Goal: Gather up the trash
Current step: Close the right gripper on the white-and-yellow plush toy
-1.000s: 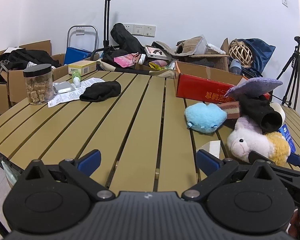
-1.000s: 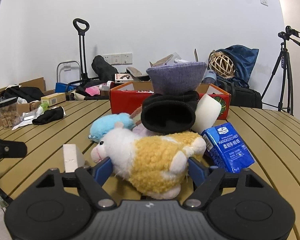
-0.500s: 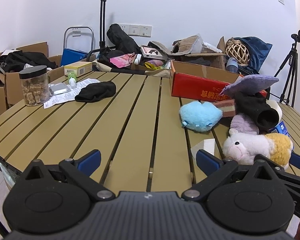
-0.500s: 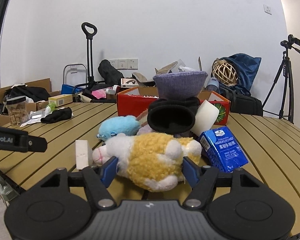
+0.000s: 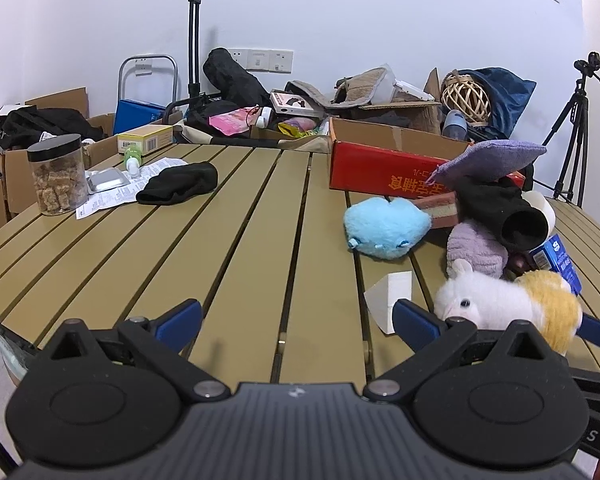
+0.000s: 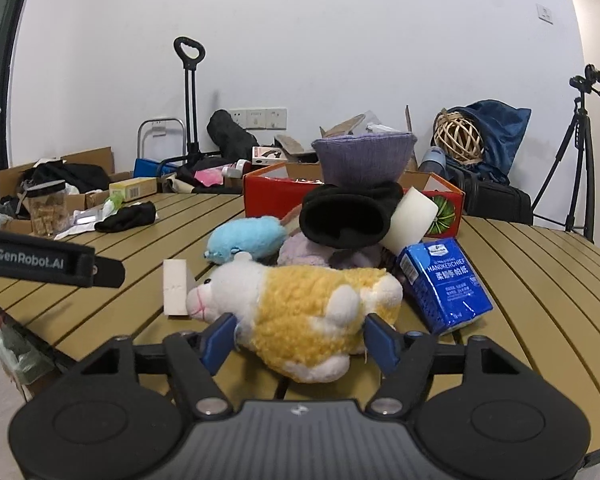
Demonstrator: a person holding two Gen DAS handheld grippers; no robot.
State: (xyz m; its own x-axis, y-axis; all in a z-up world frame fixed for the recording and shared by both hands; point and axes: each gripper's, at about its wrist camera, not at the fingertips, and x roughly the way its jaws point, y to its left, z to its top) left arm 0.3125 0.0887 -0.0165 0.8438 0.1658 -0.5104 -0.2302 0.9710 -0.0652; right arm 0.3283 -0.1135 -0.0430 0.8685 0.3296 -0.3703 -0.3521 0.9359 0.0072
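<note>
A white and yellow plush sheep [image 6: 312,312] lies on the slatted table [image 6: 540,280] near its front edge. My right gripper [image 6: 300,330] straddles the sheep, a blue pad at each flank. Its jaws are opening and the toy rests on the slats. A white folded card [image 6: 175,288] stands just left of the sheep's head. A blue tissue pack [image 6: 446,280] leans to its right. My left gripper [image 5: 294,316] is open over bare slats with nothing between its fingers. The sheep [image 5: 504,304] and the card [image 5: 390,294] lie to its right.
Behind the sheep are piled a blue plush [image 6: 244,236], a black sock [image 6: 344,216], a purple cloth [image 6: 364,156] and a red box [image 6: 272,196]. A snack jar [image 5: 58,176], papers and another black sock [image 5: 178,188] sit at the far left. Boxes, bags and a tripod [image 6: 576,152] ring the table.
The right pads closed in against the sheep's sides half a second ago and have since spread a little. The right view has drawn back slightly. The left gripper stayed open.
</note>
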